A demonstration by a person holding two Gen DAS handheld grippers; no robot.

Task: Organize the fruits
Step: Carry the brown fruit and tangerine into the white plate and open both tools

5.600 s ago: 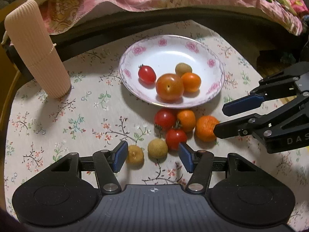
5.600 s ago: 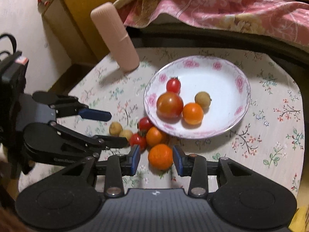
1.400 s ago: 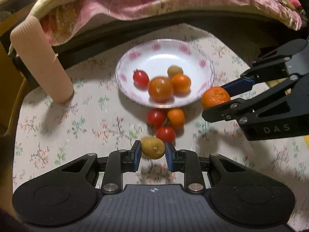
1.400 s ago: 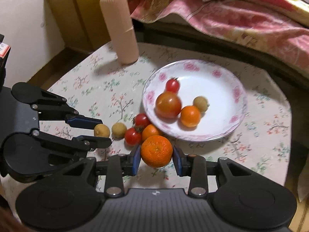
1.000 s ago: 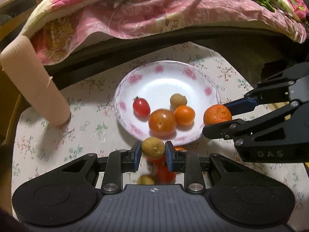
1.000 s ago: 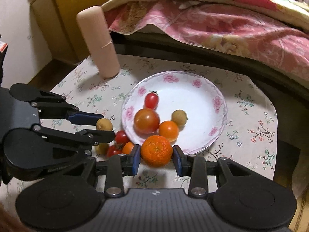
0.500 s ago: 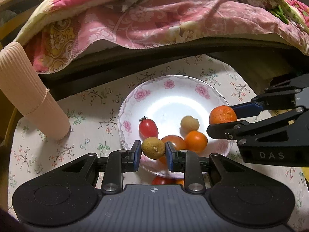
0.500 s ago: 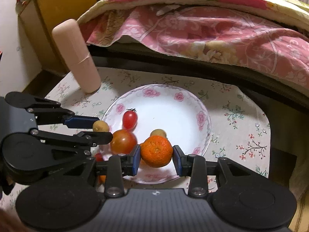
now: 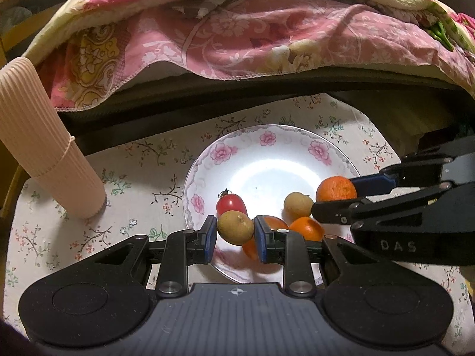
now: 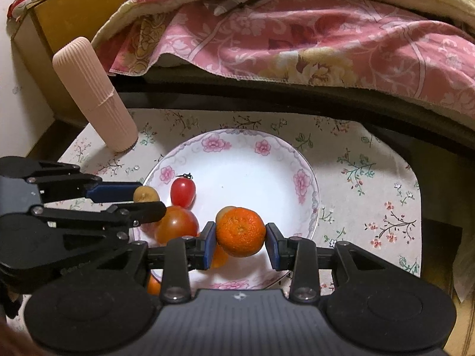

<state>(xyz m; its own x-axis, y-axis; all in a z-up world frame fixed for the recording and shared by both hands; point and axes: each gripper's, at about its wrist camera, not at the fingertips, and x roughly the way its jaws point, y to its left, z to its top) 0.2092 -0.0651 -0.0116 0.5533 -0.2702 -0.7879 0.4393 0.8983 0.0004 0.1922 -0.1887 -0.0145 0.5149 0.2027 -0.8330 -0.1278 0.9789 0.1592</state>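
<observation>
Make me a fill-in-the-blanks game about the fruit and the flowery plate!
1. The right gripper is shut on a round ____ mandarin.
2. The left gripper holds a small tan-brown round fruit between its ____ fingers.
3. Both held fruits hang above the white ____ with pink flowers.
4. The small red cherry tomato lies ____ that plate.

Missing words: orange; blue; plate; on

A home bedroom: a floral quilt drapes a bed beside a small table with flowered cloth.
</observation>
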